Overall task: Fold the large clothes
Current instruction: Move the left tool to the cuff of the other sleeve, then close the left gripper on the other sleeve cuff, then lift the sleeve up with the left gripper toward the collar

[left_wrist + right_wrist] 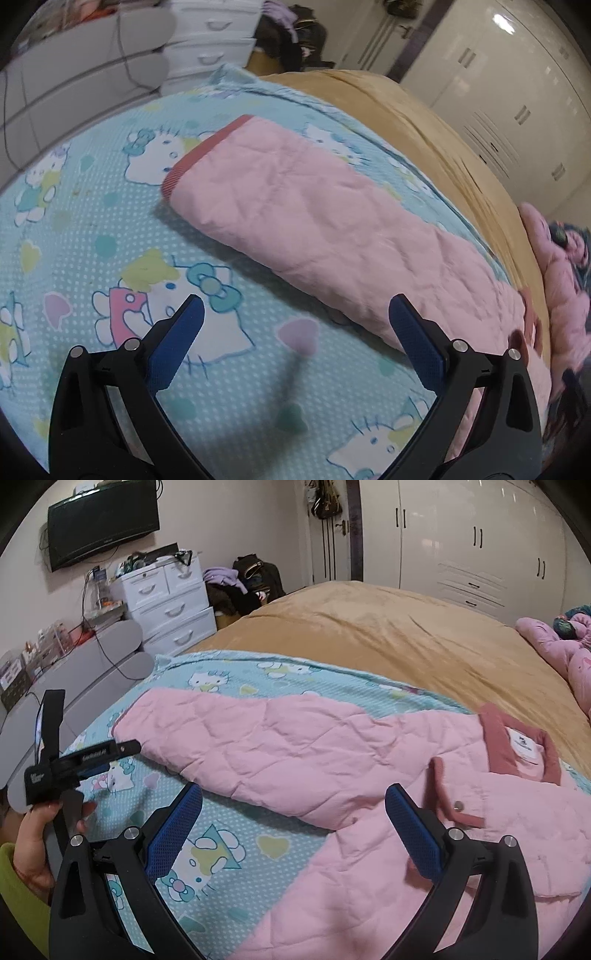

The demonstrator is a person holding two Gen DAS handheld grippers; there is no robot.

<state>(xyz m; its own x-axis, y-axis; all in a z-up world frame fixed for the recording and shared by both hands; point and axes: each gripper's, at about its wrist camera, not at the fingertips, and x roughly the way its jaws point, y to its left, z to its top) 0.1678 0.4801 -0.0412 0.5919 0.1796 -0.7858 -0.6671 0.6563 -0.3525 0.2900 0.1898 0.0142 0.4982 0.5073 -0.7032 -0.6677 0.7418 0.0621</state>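
While the big bed with the tan cover fills most of the room, a light blue blanket with white cartoon cats is spread over its near part. On that blanket lies the large pink quilted jacket with dark pink trim. Its sleeve stretches out long and flat across the blanket, and the dark pink cuff sits at the far end of it. The jacket's collar with a white label lies toward the right side in the right wrist view, close to the tan cover. A small round snap button shows on the front edge of the jacket.

Tall white wardrobe doors stand behind the bed. A white chest of drawers stands by the wall, and a black flat screen hangs above it. A bunched pink bedding pile sits at the far right of the bed.

The left gripper hangs above the blue blanket, just beside the sleeve, with its jaws spread wide and nothing between them. The right gripper hangs above the jacket's body, and its jaws are spread wide too, holding nothing. A hand in a yellow-green sleeve holds the left gripper's handle.
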